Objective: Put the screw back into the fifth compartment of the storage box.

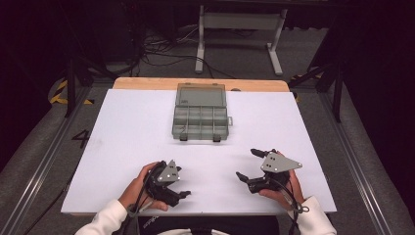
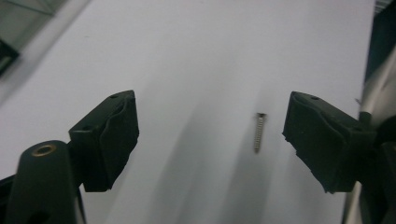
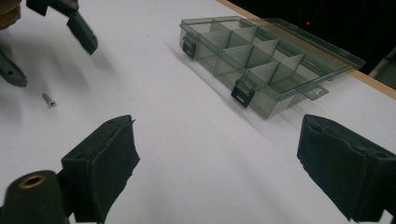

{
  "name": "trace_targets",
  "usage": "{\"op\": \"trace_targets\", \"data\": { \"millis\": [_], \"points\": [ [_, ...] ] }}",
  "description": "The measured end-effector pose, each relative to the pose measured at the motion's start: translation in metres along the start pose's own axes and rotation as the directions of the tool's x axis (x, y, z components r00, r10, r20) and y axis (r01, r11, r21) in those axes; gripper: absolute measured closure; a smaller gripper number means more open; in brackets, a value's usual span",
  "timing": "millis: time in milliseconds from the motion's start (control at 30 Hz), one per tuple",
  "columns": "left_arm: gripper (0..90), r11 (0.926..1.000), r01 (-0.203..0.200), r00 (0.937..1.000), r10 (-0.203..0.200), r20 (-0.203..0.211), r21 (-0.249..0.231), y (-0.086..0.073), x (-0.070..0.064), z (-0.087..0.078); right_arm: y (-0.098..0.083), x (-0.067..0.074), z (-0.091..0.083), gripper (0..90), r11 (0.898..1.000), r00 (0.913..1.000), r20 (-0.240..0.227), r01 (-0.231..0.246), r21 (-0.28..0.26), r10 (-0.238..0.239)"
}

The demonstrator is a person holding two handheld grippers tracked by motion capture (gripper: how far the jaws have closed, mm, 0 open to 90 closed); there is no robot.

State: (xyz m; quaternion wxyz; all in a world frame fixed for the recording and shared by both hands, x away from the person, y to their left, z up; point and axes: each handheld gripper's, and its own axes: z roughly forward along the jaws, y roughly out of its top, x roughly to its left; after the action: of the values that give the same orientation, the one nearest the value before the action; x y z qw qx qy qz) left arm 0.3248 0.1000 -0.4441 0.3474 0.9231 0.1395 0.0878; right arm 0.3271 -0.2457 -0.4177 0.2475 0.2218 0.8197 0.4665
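On the white tabletop (image 1: 127, 147), the left hand-held gripper (image 2: 210, 135) hovers low at the near left with its jaws spread wide and gripping nothing. A small screw (image 2: 259, 132) lies flat on the tabletop between those jaws, nearer the right one and touching neither. The right hand-held gripper (image 3: 217, 172) sits at the near right, its jaws likewise released and empty. A clear compartment box (image 1: 201, 117) with its lid open rests at the far middle, well apart from both.
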Motion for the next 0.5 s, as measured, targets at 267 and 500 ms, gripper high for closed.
{"op": "trace_targets", "data": {
  "millis": [267,500],
  "points": [
    [52.7,0.9991,-0.007,0.9977,0.005,0.068,0.041,-0.0026,-0.0014,0.0073,-0.0002,0.0003,0.0009,13.2,1.000,1.0000,0.000,0.004,0.008,-0.004],
    [70.9,0.9989,-0.010,0.9950,0.005,0.100,0.046,-0.0018,-0.0008,0.0106,-0.0005,0.0013,0.0028,13.6,1.000,1.0000,-0.003,0.004,0.019,-0.004]
  ]
}}
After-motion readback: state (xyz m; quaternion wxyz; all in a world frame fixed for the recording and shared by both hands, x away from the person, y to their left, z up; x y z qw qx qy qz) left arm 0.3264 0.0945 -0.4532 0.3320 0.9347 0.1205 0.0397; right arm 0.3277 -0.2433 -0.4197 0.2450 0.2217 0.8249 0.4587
